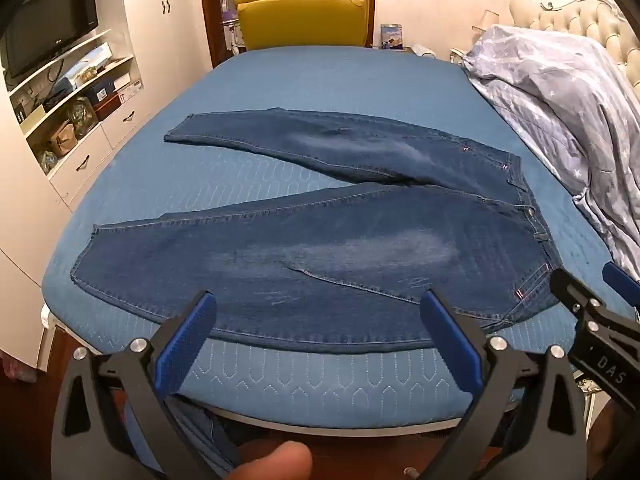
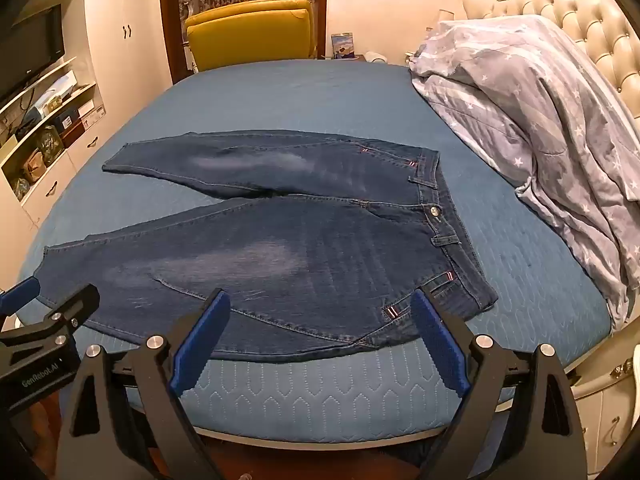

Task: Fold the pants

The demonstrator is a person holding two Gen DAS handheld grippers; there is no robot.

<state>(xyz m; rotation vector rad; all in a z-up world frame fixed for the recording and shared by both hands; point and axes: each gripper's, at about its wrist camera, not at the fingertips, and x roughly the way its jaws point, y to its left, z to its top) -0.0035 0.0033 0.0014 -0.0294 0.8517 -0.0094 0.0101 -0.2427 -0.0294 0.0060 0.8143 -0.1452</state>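
Blue jeans (image 1: 320,248) lie flat on the bed (image 1: 320,80), and my left tool (image 1: 316,328) and right tool (image 2: 320,328) are both wide apart, holding nothing.

Faded matt denim pants (image 1: 320,248) on quilted, stitched blue bedcover (image 1: 320,92) — ribbed blue rubbery claw pads (image 2: 200,344).

Surface: bed (image 2: 304,92) with blue quilted cover.
On it: jeans (image 2: 320,248) spread flat, legs parted; star-print duvet (image 2: 532,108) heaped by headboard.

Home bedroom: blue-covered bed (image 2: 320,92) with tufted headboard (image 2: 592,20), star-print duvet (image 2: 540,120), white wardrobe (image 2: 124,32) and television (image 1: 52,24).
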